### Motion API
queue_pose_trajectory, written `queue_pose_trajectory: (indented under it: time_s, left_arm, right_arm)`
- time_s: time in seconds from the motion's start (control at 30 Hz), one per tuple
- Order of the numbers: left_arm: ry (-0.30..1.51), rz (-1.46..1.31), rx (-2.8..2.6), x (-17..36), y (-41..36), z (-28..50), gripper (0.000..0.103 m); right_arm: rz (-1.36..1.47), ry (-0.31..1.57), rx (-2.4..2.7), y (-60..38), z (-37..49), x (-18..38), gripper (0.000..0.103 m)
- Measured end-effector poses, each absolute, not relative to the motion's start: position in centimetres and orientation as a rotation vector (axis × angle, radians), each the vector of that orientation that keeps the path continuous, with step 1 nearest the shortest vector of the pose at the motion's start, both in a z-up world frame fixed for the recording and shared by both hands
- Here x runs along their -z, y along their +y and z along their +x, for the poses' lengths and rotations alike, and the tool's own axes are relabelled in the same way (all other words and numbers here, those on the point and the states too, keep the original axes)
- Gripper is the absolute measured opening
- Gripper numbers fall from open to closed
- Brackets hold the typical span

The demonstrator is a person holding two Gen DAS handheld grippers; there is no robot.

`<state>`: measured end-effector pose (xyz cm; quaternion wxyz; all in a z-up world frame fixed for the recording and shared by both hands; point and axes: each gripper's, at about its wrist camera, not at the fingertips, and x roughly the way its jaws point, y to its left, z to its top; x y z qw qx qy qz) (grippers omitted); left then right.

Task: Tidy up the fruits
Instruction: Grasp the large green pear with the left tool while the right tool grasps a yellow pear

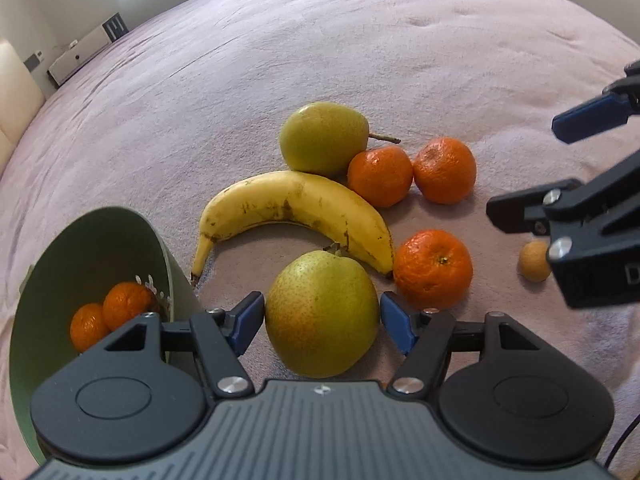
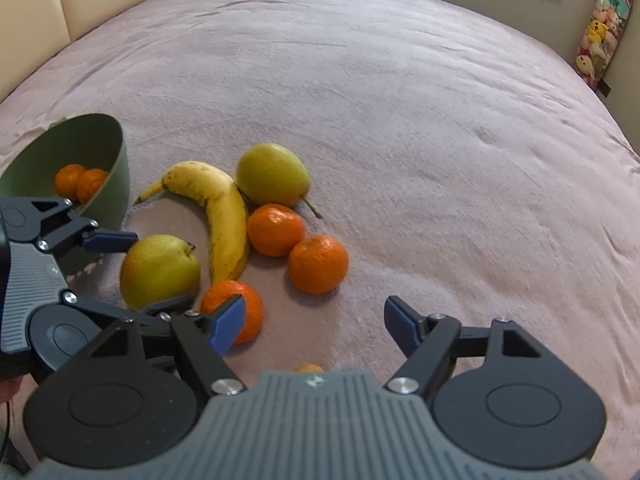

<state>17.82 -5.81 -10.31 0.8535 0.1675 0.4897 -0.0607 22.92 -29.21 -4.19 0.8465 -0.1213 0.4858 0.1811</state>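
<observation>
While left hand-held gripper (image 1: 322,322) straddles pear (image 1: 322,314), jaws spread, banana (image 1: 296,212) touches behind; right hand-held gripper (image 2: 316,322) spread, empty.

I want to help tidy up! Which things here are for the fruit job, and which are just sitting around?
For the job: green bowl already holding two mandarins, near pear between the open left gripper, far pear, banana, three loose mandarins, small tan fruit.

Just there: pink blanket, plush toys, white cabinet.

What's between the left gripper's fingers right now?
The near pear sits between the left gripper's open fingers, seen in the left wrist view.
</observation>
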Motion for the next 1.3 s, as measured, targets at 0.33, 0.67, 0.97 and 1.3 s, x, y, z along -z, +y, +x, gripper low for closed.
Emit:
queue_pose_trajectory:
  time_s: [0.33,0.67,0.97,1.3]
  left_arm:
    - [1.020,0.352,0.145,10.2,-5.6,17.7,0.072]
    - [1.015,0.270,0.129,9.2,-4.6,17.9,0.072]
    - [1.017,0.141,0.136,7.1,-3.3,18.1,0.072]
    - [1.024,0.062,0.117,5.9,-2.2,18.6,0.072]
  right_arm:
    - [-0.338,1.018,-0.425,-28.7,24.5,3.8,0.074]
    - [-0.483,0.934,-0.613,-27.3,26.4,3.2,0.073]
    - [-0.600,0.936,-0.777,-25.9,29.8,4.4,0.060]
    - [-0.721,0.916,-0.874,-22.0,32.6,6.1,0.057]
